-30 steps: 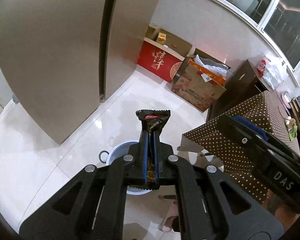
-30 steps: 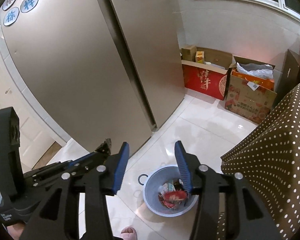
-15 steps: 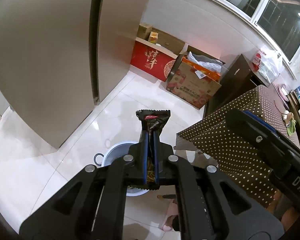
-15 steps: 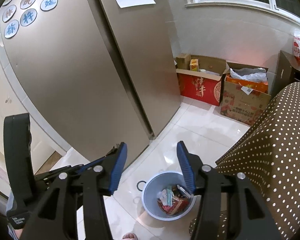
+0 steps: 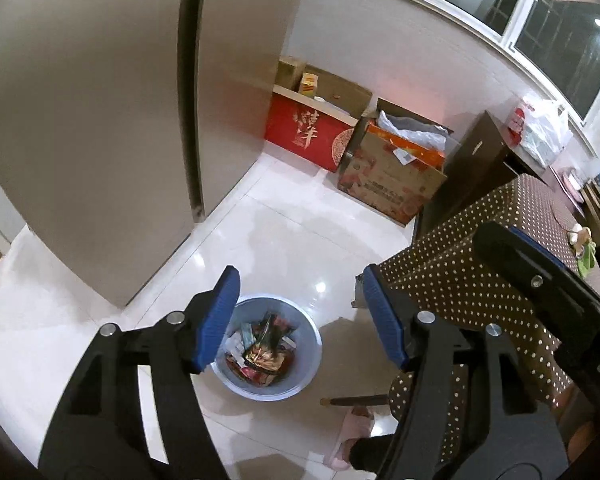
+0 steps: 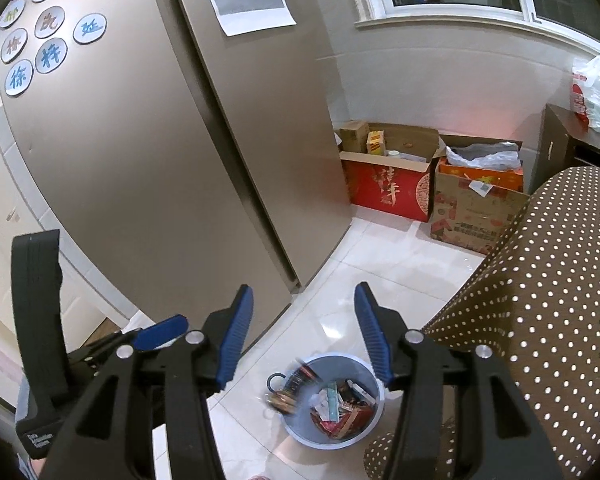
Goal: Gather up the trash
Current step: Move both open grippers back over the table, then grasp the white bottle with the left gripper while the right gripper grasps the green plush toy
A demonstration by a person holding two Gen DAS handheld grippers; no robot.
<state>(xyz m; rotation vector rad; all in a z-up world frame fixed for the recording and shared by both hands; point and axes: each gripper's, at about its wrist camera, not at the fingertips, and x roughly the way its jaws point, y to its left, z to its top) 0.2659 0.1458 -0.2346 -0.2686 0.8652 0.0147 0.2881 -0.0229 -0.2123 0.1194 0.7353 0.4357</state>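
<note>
L gripper (image 5: 300, 320) jaws just sprung apart, nothing betw them; dark snack wrapper (image 6: 290, 390) mid-fall, blurred, at rim of blue bin (image 6: 370, 416) on floor. R gripper (image 6: 304, 336) jaws apart, empty. Wrapper prob v light, crinkly, slick foil, flutters; pinch crimped end seam, not slippery middle
</note>
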